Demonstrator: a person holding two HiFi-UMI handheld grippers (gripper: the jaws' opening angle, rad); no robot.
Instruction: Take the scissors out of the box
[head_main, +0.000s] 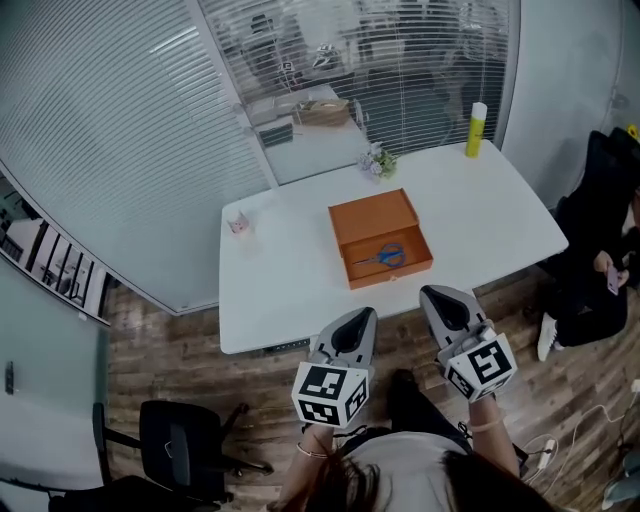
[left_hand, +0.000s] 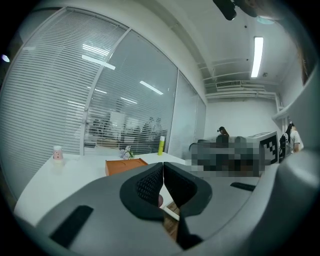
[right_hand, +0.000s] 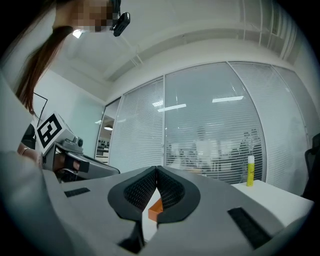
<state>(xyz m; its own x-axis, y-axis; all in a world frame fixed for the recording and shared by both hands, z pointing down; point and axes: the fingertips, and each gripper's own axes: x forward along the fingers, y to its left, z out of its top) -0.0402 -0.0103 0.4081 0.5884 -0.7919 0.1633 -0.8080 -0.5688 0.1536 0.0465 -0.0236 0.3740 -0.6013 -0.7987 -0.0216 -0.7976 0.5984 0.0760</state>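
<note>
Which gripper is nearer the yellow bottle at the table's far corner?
Right. The right gripper hovers off the table's near edge, roughly in line with the yellow bottle; the left gripper is beside it, farther left.

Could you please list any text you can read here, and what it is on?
No readable text.
On the yellow bottle: label too small to read.
On the orange box: no print visible.
On the cubes of the left gripper and right gripper: square markers only.

Nothing to read here: no words, numbers or brands anywhere. Only black-and-white square marker patterns show, on the left cube (head_main: 330, 392) and the right cube (head_main: 482, 366). The yellow bottle (head_main: 476, 130) is too small to show any print.
</note>
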